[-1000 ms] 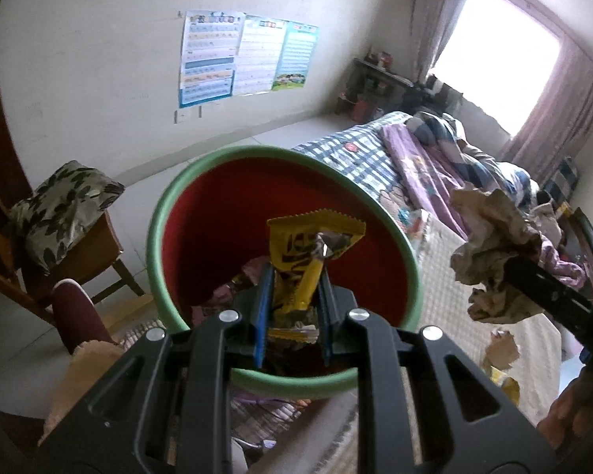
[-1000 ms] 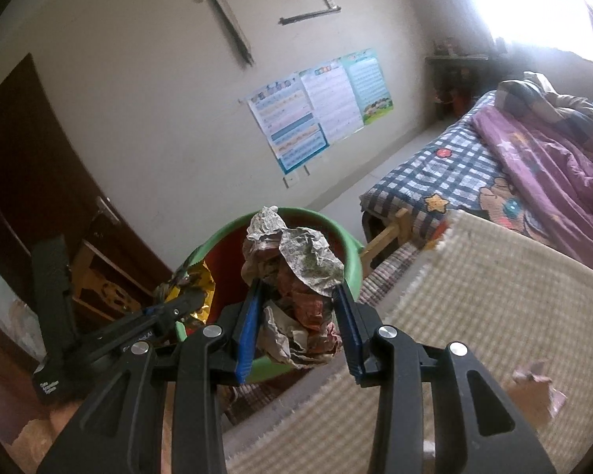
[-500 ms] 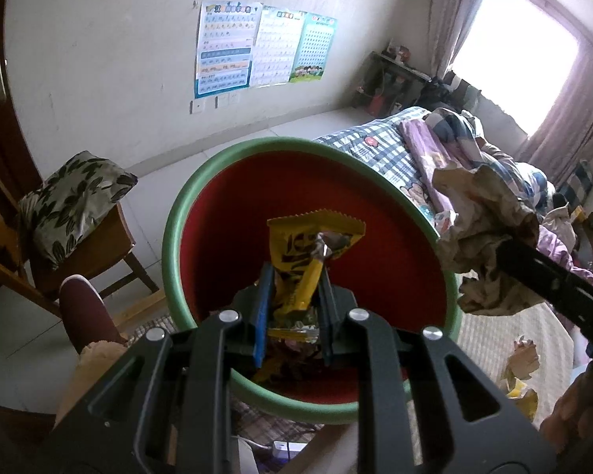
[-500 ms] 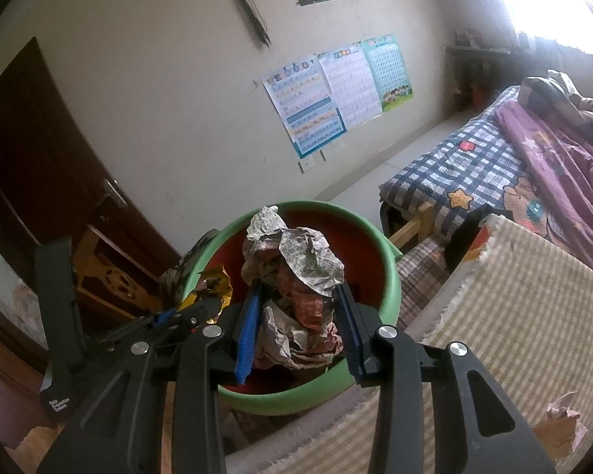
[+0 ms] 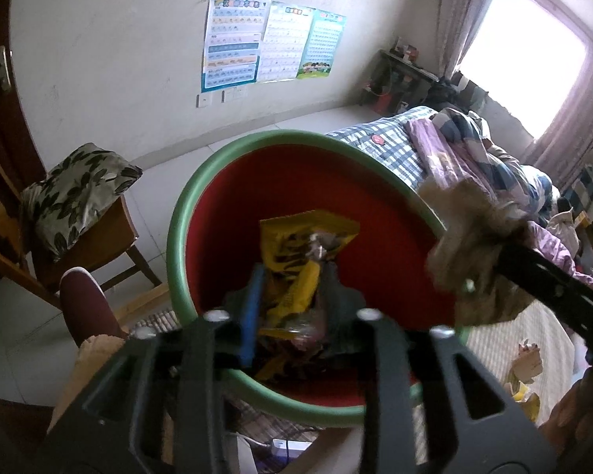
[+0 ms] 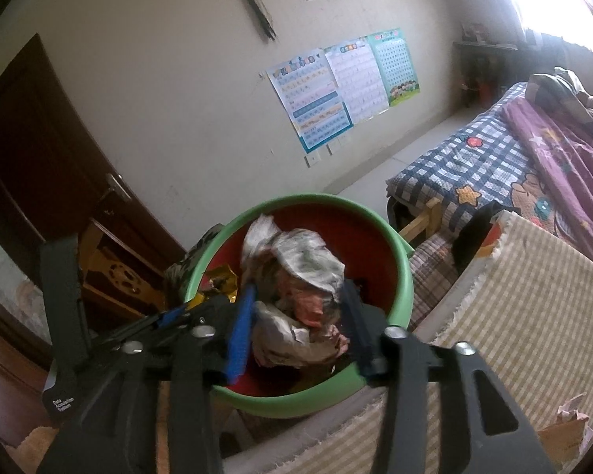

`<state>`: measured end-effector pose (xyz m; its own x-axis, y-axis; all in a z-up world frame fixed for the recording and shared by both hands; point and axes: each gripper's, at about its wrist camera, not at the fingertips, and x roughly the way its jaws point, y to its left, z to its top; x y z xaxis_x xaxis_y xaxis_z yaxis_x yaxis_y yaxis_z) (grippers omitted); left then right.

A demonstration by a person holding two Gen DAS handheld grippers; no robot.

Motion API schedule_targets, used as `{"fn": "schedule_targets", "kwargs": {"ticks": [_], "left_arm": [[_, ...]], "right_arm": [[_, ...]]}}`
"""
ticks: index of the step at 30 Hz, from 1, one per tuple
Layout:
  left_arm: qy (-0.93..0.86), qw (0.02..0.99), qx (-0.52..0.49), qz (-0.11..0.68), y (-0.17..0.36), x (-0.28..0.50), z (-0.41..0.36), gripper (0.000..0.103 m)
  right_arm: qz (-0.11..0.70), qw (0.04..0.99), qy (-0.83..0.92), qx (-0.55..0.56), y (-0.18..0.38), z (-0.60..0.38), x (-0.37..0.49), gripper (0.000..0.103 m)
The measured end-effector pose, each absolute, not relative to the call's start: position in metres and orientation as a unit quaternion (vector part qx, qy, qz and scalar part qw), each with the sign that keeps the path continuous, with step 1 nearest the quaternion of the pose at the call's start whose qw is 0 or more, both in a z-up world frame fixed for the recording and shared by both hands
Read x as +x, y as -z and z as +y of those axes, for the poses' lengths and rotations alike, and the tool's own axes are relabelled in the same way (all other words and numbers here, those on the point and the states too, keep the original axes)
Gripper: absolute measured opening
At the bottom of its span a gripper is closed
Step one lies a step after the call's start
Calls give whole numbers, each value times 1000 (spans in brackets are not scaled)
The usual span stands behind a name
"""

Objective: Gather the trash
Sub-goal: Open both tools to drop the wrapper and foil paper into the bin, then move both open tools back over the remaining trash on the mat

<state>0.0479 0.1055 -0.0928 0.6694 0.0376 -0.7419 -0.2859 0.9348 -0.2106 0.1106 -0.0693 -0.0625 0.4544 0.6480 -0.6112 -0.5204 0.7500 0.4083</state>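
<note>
Two pieces of trash were held over the bin (image 5: pixel 186 213), so that a release would drop them inside. The left gripper (image 5: pixel 290 296) was clamped on a wrapper (image 5: pixel 296 252), the right gripper (image 6: pixel 296 316) on a paper wad (image 6: pixel 296 268). More scraps (image 5: pixel 527 363) lay near right on the mat (image 6: pixel 514 296); a chair (image 5: pixel 99 233) stood left, nothing blocking the drop.

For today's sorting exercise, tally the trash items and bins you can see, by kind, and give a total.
Yellow snack wrappers held in a gripper: 1
Crumpled paper wads held in a gripper: 1
Loose scraps lying on the striped mat: 2
Green-rimmed red bins: 1
Total: 5
</note>
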Motion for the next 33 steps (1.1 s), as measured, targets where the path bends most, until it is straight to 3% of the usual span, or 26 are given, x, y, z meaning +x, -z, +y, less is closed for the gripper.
{"fn": "schedule_targets", "kwargs": {"ticks": [2,3,17,22,30,33], "left_arm": [[-97,902,-159,389,92,46,107,59],[-101,903,-162,384,90,45,109,61],[-44,915,-140,377,75,33,72,61],[28,909,-129,395,78,29,21,73],[161,865,-99,464,106,19,-78,74],[201,846,-94,485,113,17,-108,78]], "right_arm": [[387,851,-344,86,60,-71,110,56],[385,852,-345,85,59,-71,109,56],[375,875,-289,102,45,-149,87,60],[378,895,-212,107,52,-217,80,60],[400,898,-109,145,81,-308,71,60],[408,895,-93,155,90,-326,65,60]]}}
